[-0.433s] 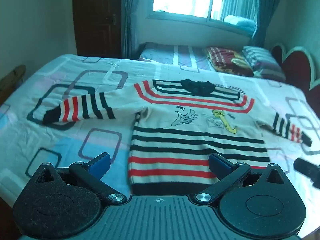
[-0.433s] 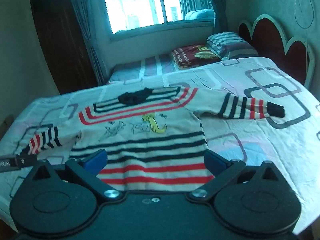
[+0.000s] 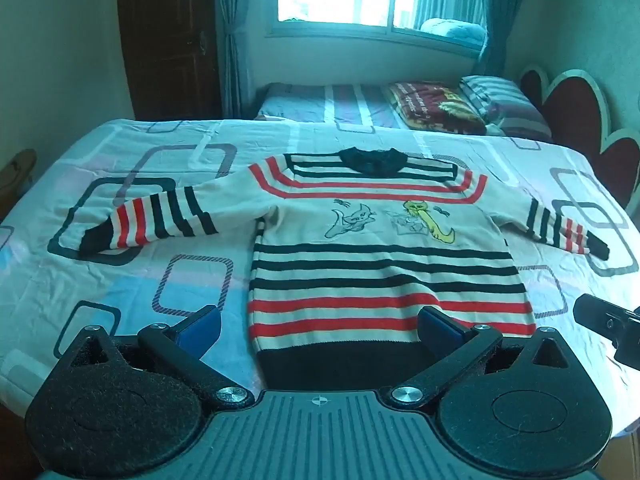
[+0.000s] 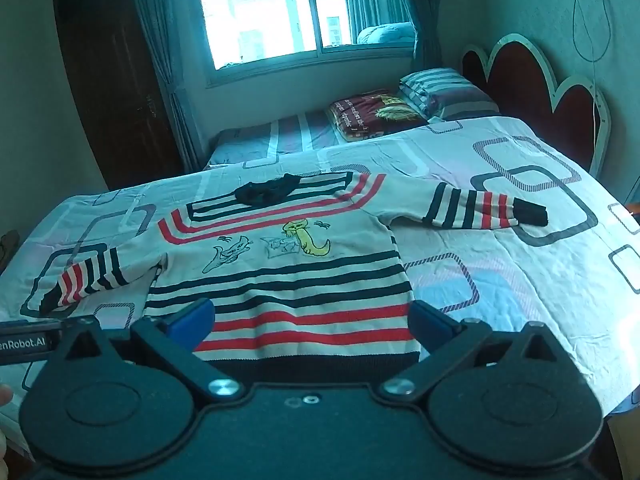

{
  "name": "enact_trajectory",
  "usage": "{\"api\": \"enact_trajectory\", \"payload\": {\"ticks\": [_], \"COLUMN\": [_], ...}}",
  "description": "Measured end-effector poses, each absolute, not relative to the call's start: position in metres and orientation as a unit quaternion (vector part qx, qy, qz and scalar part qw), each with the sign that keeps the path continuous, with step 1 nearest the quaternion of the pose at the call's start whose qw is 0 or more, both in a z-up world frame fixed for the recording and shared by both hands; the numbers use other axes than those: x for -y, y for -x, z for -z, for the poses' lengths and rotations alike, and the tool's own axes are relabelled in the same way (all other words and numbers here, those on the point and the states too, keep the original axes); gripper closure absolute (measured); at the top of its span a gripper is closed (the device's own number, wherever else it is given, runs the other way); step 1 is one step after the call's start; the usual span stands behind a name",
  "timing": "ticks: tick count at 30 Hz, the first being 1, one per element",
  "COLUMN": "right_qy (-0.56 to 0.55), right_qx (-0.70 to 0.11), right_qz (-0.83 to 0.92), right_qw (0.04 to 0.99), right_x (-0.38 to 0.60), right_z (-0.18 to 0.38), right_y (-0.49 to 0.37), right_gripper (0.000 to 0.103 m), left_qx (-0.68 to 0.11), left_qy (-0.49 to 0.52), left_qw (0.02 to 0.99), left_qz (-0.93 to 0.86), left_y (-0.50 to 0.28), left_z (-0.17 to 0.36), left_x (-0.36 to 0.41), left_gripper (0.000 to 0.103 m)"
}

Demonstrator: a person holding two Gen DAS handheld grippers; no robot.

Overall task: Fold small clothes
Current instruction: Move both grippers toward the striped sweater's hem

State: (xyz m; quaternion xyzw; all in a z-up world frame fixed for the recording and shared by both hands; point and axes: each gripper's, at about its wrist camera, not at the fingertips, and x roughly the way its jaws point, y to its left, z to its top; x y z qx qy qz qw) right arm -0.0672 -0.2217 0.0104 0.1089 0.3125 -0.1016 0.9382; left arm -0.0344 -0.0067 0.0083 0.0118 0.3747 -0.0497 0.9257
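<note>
A small cream sweater [image 3: 372, 256] with black and red stripes and cat drawings lies flat on the bed, both sleeves spread out, dark hem toward me. It also shows in the right wrist view [image 4: 288, 280]. My left gripper [image 3: 318, 326] is open and empty, hovering above the hem's left part. My right gripper [image 4: 310, 320] is open and empty above the hem. The right gripper's body shows at the right edge of the left wrist view [image 3: 608, 326].
The bed sheet [image 3: 120, 264] is pale with rounded-rectangle prints. Pillows and a folded blanket [image 3: 440, 106] lie on a second bed behind. A red headboard [image 4: 532, 88] stands at the right, a dark wardrobe [image 3: 168, 36] at the left, a window at the back.
Both grippers have shifted slightly; the left view now sits more centred on the hem. The sweater has not moved.
</note>
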Motion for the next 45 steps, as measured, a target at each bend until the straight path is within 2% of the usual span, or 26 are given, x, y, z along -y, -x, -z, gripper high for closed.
{"api": "enact_trajectory", "payload": {"ticks": [14, 45], "right_qy": [-0.096, -0.094], "right_qx": [-0.331, -0.336], "right_qz": [0.112, 0.124], "right_qw": [0.932, 0.929], "right_x": [0.225, 0.234], "right_z": [-0.008, 0.004], "right_y": [0.076, 0.075], "right_gripper": [0.001, 0.001], "left_qx": [-0.37, -0.39], "left_qy": [-0.05, -0.046], "left_qw": [0.925, 0.917], "left_qz": [0.074, 0.067], "left_y": [0.035, 0.021], "left_z": [-0.003, 0.007], "left_x": [0.031, 0.04], "left_gripper": [0.0, 0.0]}}
